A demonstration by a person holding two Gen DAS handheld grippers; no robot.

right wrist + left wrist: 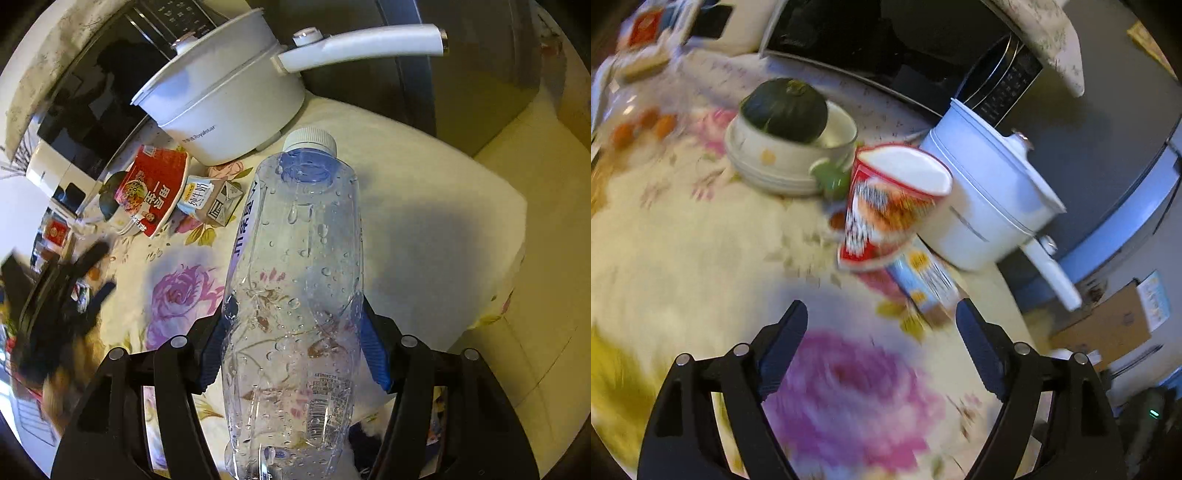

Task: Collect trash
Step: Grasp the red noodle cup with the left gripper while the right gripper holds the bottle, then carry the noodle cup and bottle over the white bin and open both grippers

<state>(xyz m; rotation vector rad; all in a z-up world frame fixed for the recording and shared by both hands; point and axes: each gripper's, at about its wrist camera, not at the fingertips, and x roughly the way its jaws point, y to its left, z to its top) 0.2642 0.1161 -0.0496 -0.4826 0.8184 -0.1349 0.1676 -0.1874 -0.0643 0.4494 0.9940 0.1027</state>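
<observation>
Our right hand-held gripper [295, 332] tilts downward, clamped on the clear bottle [295, 280] at frame centre, cap pointing up-frame; our left hand-held gripper [882, 314] angles down over the floral desk [683, 240], jaws apart, empty; the red noodle cup [886, 210] lies tipped just above it.

The left gripper [882, 314] hovers over the floral tablecloth [683, 240] — jaws wide, nothing between. Ahead lie a tipped noodle cup [886, 206] and a milk carton [925, 280].

white pot [221, 107] by microwave [871, 48] | dark squash [785, 109] in bowl [768, 162] | floral tablecloth [683, 236] | possibly oranges [642, 125], blurred
</observation>
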